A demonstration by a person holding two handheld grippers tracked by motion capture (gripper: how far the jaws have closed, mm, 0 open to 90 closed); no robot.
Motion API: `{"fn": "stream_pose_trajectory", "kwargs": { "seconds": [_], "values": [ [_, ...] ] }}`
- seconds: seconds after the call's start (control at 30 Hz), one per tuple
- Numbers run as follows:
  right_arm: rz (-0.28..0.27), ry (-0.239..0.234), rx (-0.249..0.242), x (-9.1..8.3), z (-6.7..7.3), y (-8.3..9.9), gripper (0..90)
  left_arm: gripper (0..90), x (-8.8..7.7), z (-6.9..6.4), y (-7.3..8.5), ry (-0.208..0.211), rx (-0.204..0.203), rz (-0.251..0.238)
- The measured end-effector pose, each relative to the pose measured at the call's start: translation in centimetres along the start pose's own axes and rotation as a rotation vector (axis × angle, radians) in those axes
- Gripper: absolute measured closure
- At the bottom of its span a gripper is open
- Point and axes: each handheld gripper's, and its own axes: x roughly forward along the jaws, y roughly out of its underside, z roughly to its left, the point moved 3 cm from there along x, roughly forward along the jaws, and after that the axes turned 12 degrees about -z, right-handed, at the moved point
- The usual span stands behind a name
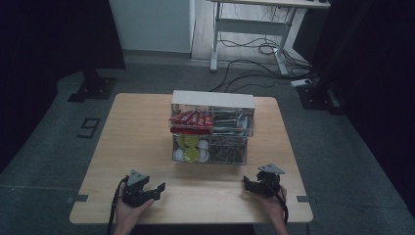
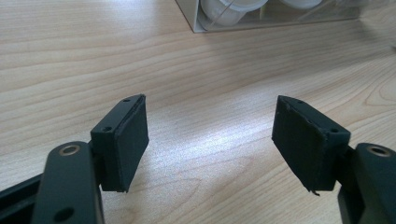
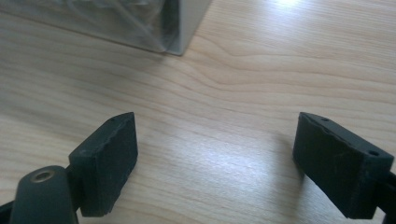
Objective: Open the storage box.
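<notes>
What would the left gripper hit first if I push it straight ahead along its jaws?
Probably the clear organizer's lower front corner, where the white cups sit; the left gripper is open over bare table until then.

Each hand carries a black two-jaw tool. The left gripper [image 1: 155, 190] and the right gripper [image 1: 247, 184] each bear a grey three-cornered plate on top, and a dark cable trails back from each along the forearm. In the left gripper view the black pads [image 2: 125, 142] are flat, matte rectangular blocks with small screw holes along their top edges and slightly frayed corners. Brass-coloured rivets [image 2: 70, 150] sit in the jaw arms behind them.
</notes>
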Motion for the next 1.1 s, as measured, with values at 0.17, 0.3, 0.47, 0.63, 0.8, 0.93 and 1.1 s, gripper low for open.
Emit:
{"fn": "stream_pose_trajectory", "kwargs": {
  "seconds": [0.17,0.3,0.47,0.63,0.8,0.93,1.1],
  "values": [
    [-0.005,0.022,0.017,-0.1,-0.2,0.0,16.9,27.2,-0.2,0.2,-0.2,-0.001,-0.005,-0.010],
    [-0.018,0.029,0.039,-0.2,-0.4,0.0,21.7,27.2,-0.1,0.2,-0.1,0.001,-0.006,-0.003],
    [-0.036,0.037,0.049,-0.6,-0.5,0.1,26.3,27.1,-0.4,0.0,-0.4,0.020,-0.015,-0.013],
    [-0.070,0.024,0.044,-1.2,-0.6,-0.3,29.8,27.0,0.2,0.1,0.1,0.020,-0.014,0.019],
    [-0.103,-0.003,0.057,-1.8,-0.6,-0.6,35.9,27.4,0.4,0.2,0.3,0.021,-0.011,0.026],
    [-0.137,-0.029,0.077,-2.5,-0.4,-1.1,43.9,27.8,0.2,0.2,0.3,0.021,-0.012,0.024],
    [-0.179,-0.041,0.079,-3.3,-0.2,-1.7,53.4,27.8,0.2,0.2,0.3,0.021,-0.007,0.025]
  ]
}}
